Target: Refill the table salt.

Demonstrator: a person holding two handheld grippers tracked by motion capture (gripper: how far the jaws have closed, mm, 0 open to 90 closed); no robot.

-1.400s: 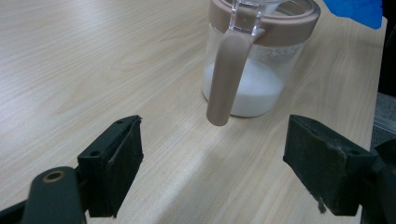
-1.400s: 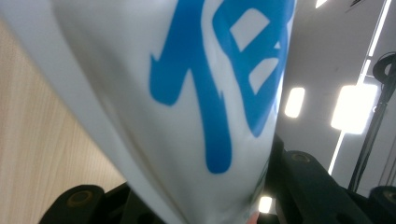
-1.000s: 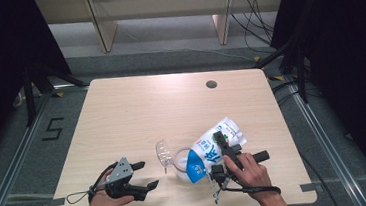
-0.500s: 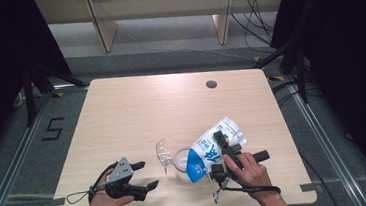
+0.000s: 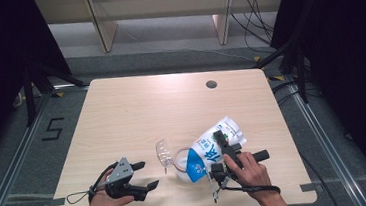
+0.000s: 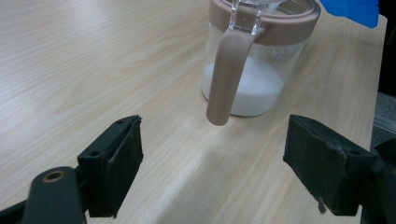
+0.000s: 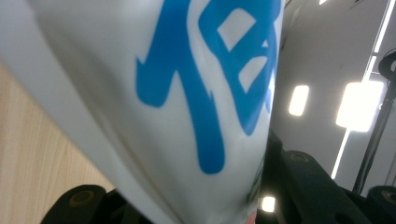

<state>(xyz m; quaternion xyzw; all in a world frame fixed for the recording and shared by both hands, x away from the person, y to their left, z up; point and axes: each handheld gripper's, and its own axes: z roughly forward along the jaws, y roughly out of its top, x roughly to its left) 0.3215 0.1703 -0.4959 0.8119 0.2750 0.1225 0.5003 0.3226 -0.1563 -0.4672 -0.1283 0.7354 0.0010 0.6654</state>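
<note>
Near the front edge of the pale wooden tabletop (image 5: pixel 136 112), right of centre, a white-and-blue soft plastic refill bag with big blue lettering (image 5: pixel 214 148) is being tipped over a clear plastic jar with a tan rim and tan handle (image 5: pixel 178 158). So the pouring step looks to be what's in hand. The bag is clamped in the right gripper (image 5: pixel 220 152), whose jaws are closed down on the bag's body, and in the right gripper view the bag's white skin and blue print (image 7: pixel 187 93) sit right between them. The bag is tilted down-left, with its blue end over the jar's mouth. Whether anything is actually flowing can't be told.

In the left gripper view the jar (image 6: pixel 261 60) is seen just ahead, standing upright, with a layer of white powder or grains (image 6: pixel 247 91) at the bottom, so it's judged to be only partly filled. The jar's flip lid (image 5: pixel 162 151) is hinged open to the left.

The left gripper (image 5: pixel 144 175) is held well left of the jar, close above the tabletop, with jaws spread wide and nothing between them.

For the next bit, the tilt probably needs to be kept steady and the bag's opening kept over the mouth, otherwise stuff gets spilled. The jar isn't being braced, so a nudge from the bag could shift it; the handle could be steadied with the free gripper.
</note>
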